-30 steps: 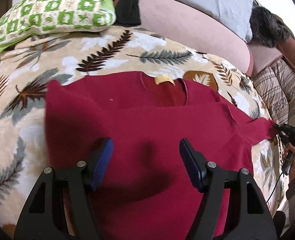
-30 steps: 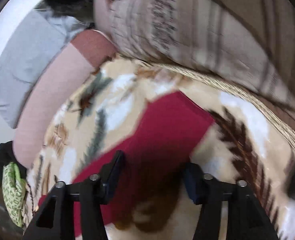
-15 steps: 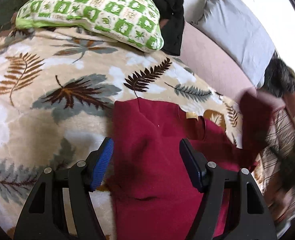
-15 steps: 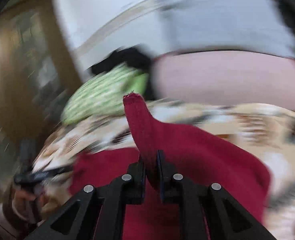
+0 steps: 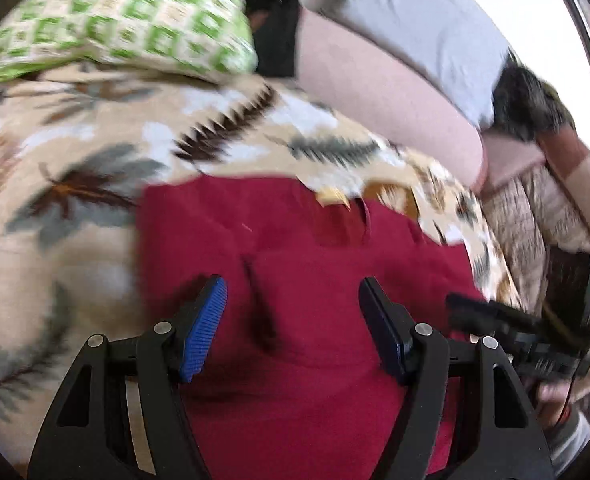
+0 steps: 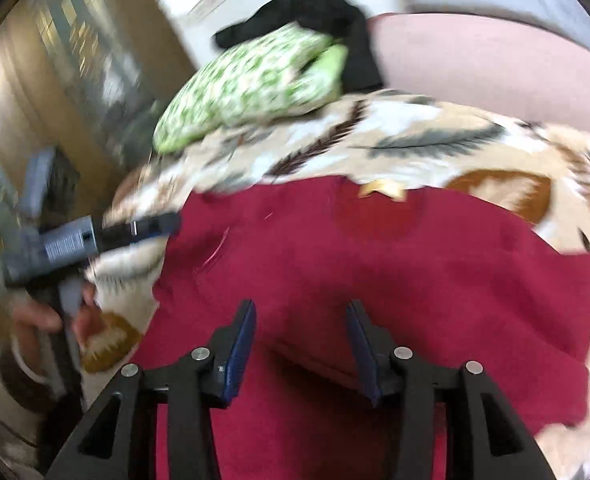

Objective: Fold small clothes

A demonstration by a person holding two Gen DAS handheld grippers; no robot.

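A dark red top (image 5: 315,280) lies flat on the leaf-print blanket (image 5: 75,160), neck and yellow label (image 5: 331,198) at the far side. It also shows in the right wrist view (image 6: 375,272), with its right sleeve folded in over the body. My left gripper (image 5: 293,308) is open and empty above the top's middle. My right gripper (image 6: 301,328) is open and empty above the top's lower part. The other gripper shows at the right of the left view (image 5: 515,332) and at the left of the right view (image 6: 95,240).
A green-and-white patterned pillow (image 5: 127,20) and a black garment (image 5: 271,0) lie at the blanket's far end. A pink cushion (image 5: 375,80) and a grey pillow (image 5: 415,20) run along the back. A striped cover (image 5: 535,216) lies to the right.
My right gripper, shut on the right sleeve half a second ago, has let it go and stands open. The sleeve now lies folded over the body. The left view has swung back over the top.
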